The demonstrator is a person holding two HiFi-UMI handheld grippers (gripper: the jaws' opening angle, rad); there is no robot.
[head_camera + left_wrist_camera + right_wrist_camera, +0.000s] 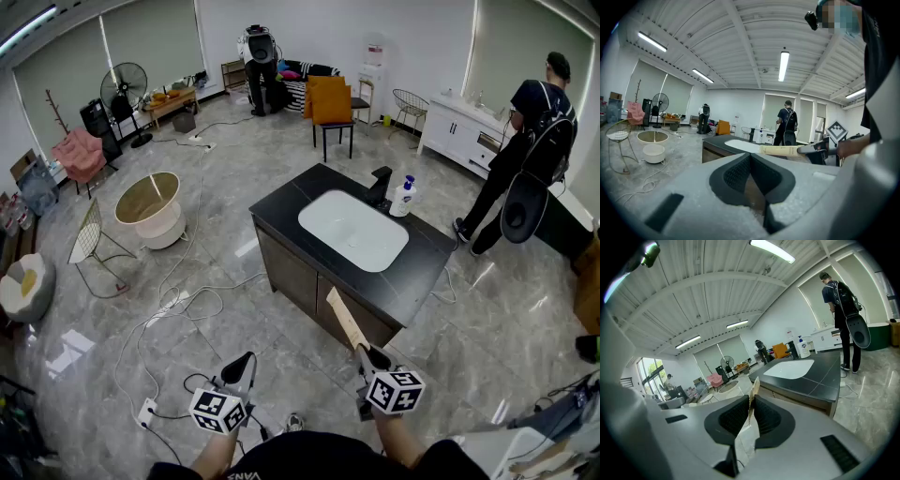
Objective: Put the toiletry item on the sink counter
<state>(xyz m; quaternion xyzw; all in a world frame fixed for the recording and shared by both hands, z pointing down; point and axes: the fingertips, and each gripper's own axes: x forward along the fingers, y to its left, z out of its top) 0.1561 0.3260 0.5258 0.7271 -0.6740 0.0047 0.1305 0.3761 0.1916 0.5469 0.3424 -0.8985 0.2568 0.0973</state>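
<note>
A flat beige toiletry tube (346, 319) sticks up and forward from my right gripper (365, 355), which is shut on its lower end. In the right gripper view the tube (753, 392) shows edge-on, pinched between the black pads (733, 417). It hangs in the air just short of the near edge of the black sink counter (422, 274), which has a white basin (354, 230). My left gripper (242, 362) is low to the left, shut, with nothing in it. In the left gripper view the tube (780, 150) crosses at the right.
A soap pump bottle (403, 197) and a black faucet (381, 183) stand at the counter's far edge. A person (525, 159) stands beyond by a white cabinet (459, 127). Cables (178, 300) trail over the floor at left, near a round tub (150, 206).
</note>
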